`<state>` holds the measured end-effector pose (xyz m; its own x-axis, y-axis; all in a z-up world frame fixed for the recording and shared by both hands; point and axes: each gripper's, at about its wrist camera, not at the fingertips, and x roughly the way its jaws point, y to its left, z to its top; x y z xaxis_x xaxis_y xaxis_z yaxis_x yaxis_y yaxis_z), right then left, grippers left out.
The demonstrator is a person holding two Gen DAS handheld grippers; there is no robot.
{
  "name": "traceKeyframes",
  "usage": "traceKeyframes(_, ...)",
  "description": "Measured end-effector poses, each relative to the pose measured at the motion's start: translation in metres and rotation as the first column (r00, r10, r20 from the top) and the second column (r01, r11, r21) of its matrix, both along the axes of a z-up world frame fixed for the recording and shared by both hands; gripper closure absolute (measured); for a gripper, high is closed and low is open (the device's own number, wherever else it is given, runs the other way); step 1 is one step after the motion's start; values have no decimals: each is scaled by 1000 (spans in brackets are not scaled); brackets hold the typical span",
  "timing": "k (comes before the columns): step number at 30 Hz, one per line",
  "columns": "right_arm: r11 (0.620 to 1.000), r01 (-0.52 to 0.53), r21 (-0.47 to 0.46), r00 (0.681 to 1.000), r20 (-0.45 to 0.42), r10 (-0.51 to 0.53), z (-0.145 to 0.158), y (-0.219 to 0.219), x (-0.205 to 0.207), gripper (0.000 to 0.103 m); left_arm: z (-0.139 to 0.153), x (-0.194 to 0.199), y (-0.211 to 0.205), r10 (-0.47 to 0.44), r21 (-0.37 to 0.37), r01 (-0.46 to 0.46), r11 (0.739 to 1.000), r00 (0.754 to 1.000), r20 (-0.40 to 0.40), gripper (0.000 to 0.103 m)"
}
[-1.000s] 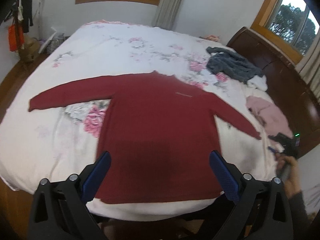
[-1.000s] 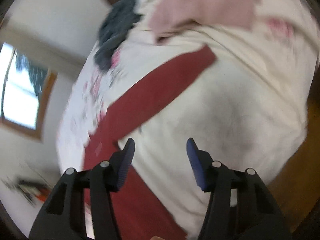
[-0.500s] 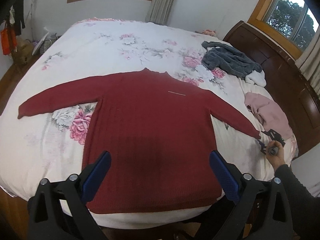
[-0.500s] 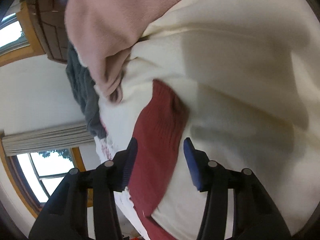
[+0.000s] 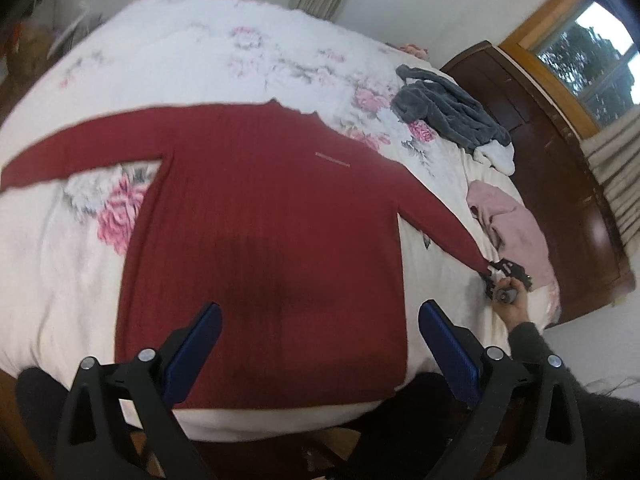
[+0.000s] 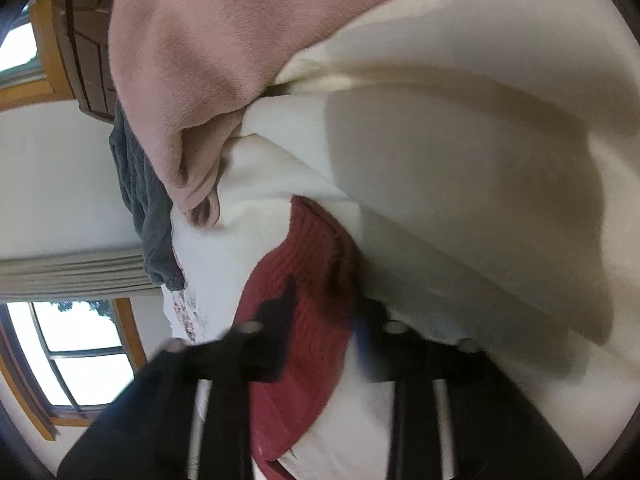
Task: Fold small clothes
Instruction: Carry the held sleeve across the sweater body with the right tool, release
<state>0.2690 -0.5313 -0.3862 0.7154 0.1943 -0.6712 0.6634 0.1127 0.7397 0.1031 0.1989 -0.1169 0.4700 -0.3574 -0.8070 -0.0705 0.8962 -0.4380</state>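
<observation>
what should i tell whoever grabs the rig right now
Left gripper: open, holding nothing, above the hem of the red sweater.
Right gripper: at the cuff of the sweater's right sleeve; the view is too blurred to tell if it has closed.
Sweater lies flat on the bed, both sleeves spread.
Done: no fold yet.
Left: sleeves in, then fold the body.

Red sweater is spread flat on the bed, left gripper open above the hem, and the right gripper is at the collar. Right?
Not quite. The right gripper is at the cuff of the sleeve, not the collar, as the left wrist view shows. The red sweater does lie flat on the bed, with the left gripper open above its hem.
</observation>
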Motion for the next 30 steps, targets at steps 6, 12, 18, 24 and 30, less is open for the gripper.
traceKeyframes(6,975,-122,-187,989,57,134,69,33,32,93,-22,6,20,-17,-38,14,999,997,-76,4)
traceKeyframes(12,911,-239,-335,940,157,304,160,92,71,93,-25,12,45,-8,-39,6,999,999,-45,4)
traceKeyframes(18,811,-359,-463,853,190,486,224,178,112,93,-34,26,75,53,-81,-57,995,997,-50,4)
traceKeyframes(24,684,-465,-562,757,149,636,246,284,151,93,-41,42,94,101,-11,-101,995,995,-7,4)
traceKeyframes(30,515,-572,-638,646,37,763,226,401,174,93,-57,69,106,81,-14,-82,996,994,-75,4)
